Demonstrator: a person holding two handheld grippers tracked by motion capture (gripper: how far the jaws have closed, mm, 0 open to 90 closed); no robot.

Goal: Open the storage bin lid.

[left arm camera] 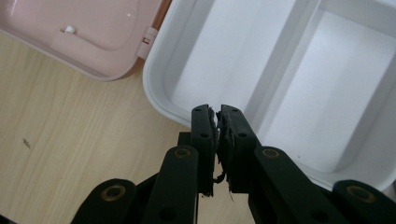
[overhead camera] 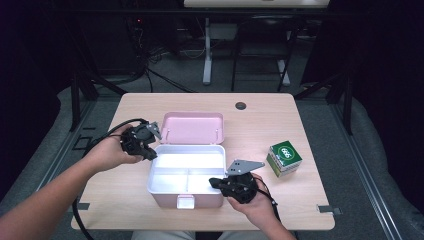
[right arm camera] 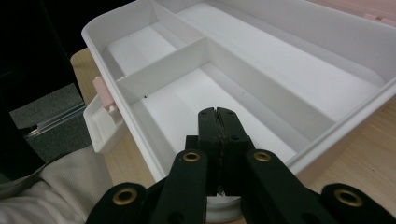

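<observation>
**Both grippers parked at the open lunch box – notes on handling it**

Over the left rim of the box, the left gripper (overhead camera: 150, 152) sits with its jaws pressed together on nothing – in the left gripper view the two pads meet just above the white wall, not around it. The right gripper (overhead camera: 216, 181) is the same story: clenched, empty, tips poking over the near right corner of the tray, with the divided compartments right below in its own view.

The box (overhead camera: 165, 192) itself sits mid-table, a bit toward the near edge, pink outside and white inside. Its lid (overhead camera: 192, 127) is flipped fully back toward the far edge and lies flat on its hinges. A white latch (overhead camera: 185, 201) hangs off the front wall. Inside I count one long compartment along the back and two smaller ones in front, all bare.

My guess on handling: thin moulded plastic, so light and stiff but slick – it'll probably skate on the wood if you push one side only. Best holds look like the rim wall or a divider, pinched from above; the lid's free edge is what I'd take to swing it shut.

Off toward the right edge of the table (overhead camera: 310, 210) there's a small green carton (overhead camera: 284, 158), well apart from everything.
</observation>
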